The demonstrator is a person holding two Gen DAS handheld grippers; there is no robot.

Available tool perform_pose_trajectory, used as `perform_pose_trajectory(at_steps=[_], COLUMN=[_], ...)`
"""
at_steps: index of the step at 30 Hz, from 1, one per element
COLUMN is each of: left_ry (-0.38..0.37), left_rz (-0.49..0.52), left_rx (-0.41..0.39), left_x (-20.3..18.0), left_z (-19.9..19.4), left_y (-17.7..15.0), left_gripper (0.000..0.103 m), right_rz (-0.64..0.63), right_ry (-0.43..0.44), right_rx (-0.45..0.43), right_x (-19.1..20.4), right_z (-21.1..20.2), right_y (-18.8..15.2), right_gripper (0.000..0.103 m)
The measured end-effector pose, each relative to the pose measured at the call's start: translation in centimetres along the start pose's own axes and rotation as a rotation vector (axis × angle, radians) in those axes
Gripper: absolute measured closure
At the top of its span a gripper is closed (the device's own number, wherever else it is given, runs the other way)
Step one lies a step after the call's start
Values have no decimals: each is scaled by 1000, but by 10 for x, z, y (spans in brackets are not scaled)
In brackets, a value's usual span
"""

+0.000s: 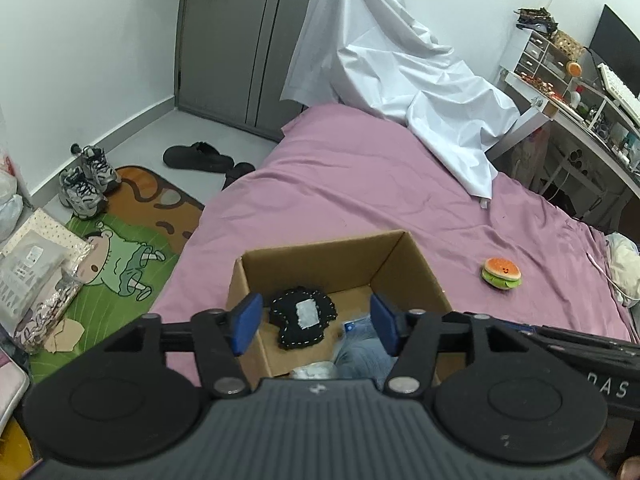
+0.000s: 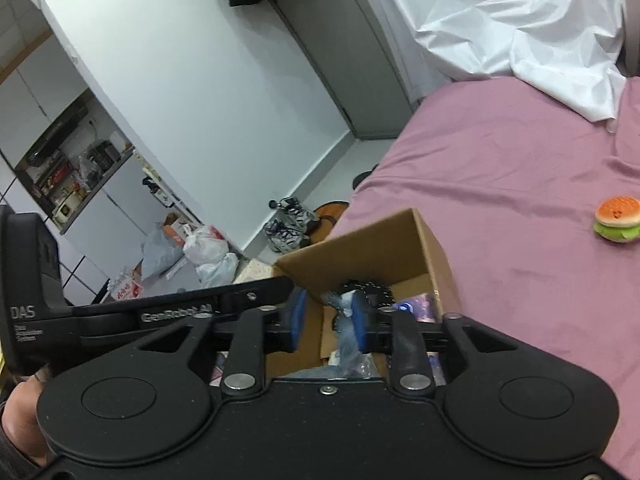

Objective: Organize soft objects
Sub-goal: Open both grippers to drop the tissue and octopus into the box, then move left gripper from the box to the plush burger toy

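An open cardboard box (image 1: 320,252) (image 2: 372,240) sits on the purple bed (image 1: 360,184). Inside lie a black felt piece (image 1: 302,316) (image 2: 370,290) with a white patch and a blue-grey soft item (image 1: 360,354). My left gripper (image 1: 316,322) hangs open over the box with nothing between its blue pads. My right gripper (image 2: 329,320) is also over the box, jaws apart. The blue-grey soft item (image 2: 345,336) stands between them, against the right pad only, with a gap on the left. A burger plush (image 1: 502,273) (image 2: 617,224) lies on the bed right of the box.
A crumpled white sheet (image 1: 400,68) covers the far end of the bed. A cluttered desk (image 1: 580,112) stands to the right. On the floor left of the bed lie a cartoon mat (image 1: 132,248), sneakers (image 1: 86,180), black slippers (image 1: 200,156) and bags (image 2: 204,248).
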State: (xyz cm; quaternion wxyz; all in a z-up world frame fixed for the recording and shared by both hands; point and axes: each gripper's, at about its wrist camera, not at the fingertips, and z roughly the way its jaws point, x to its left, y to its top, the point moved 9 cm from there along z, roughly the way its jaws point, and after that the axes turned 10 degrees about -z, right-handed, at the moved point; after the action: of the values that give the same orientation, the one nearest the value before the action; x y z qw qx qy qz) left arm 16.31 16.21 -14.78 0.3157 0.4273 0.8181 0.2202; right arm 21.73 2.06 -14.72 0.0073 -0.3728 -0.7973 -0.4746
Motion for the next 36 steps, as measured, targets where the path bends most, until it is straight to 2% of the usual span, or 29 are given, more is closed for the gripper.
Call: perform_pose_trajectory(at_steps=[4, 6, 12, 18, 26, 36], left_ry=[-6, -11, -22, -49, -74, -72], left_rz=[33, 35, 31, 57, 95, 124], left_rx=[-28, -38, -56, -50, -33, -1], left_x=[-14, -20, -40, -62, -90, -118], left_z=[-7, -10, -17, -21, -21, -11], left_y=[0, 0, -1, -5, -13, -22], left_gripper=[30, 25, 20, 16, 14, 13], right_rz=[11, 10, -16, -11, 30, 70], right_ry=[-28, -47, -118, -175, -225, -240], right_rx=[-35, -47, -78, -123, -163, -182], right_x=[-8, -13, -29, -51, -83, -112], right_z=[-17, -25, -51, -75, -100, -114], right_y=[2, 2, 2, 4, 3, 3], right_gripper=[48, 35, 14, 7, 4, 0])
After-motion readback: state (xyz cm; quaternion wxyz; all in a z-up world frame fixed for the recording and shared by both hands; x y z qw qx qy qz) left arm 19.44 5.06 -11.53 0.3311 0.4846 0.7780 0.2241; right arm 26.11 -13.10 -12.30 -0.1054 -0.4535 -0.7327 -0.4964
